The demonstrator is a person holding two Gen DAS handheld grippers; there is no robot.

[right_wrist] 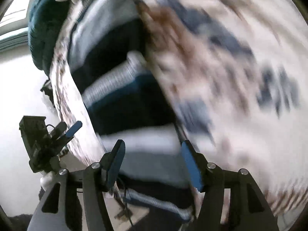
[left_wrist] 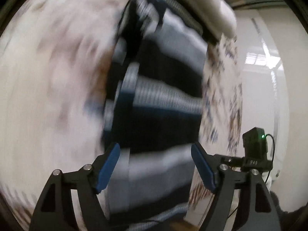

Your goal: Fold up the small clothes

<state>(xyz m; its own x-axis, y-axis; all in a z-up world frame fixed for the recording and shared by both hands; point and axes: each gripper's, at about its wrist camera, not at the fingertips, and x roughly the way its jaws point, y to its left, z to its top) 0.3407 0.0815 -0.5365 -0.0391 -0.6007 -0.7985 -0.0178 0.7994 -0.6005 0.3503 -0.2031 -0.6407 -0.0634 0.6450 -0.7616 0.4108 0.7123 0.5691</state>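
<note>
- Nearest the lens in our left wrist view, the left gripper [left_wrist: 155, 165] spreads its two black fingers with blue pads [left_wrist: 107, 170] wide apart, nothing pressed between them.
- Beyond those pads we see the striped garment [left_wrist: 165, 88], banded in navy, grey and pale blue with ribbed cuffs, lying on the patterned cloth [left_wrist: 48, 77]; it fills the gap between the fingers but the pads do not touch it.
- Both views are heavily smeared, so we cannot tell the fold lines of the striped garment.
- In our right wrist view, the right gripper [right_wrist: 153, 163] also points steeply down at the striped garment [right_wrist: 123, 100], its jaws standing apart and clamped on nothing.
- The patterned cloth [right_wrist: 231, 77], white with brown and blue marks, spreads out from the striped garment on its right side in this view.
- Left of the striped garment in the right wrist view, we see the left gripper [right_wrist: 67, 132] from the side, tilted towards the garment's edge.
- Above the far end of the striped garment, a white gloved hand [left_wrist: 211, 5] rests at the top of the left wrist view.
- A small black box with a green light [left_wrist: 256, 142] sits on the right finger's side, well apart from the striped garment.
</note>
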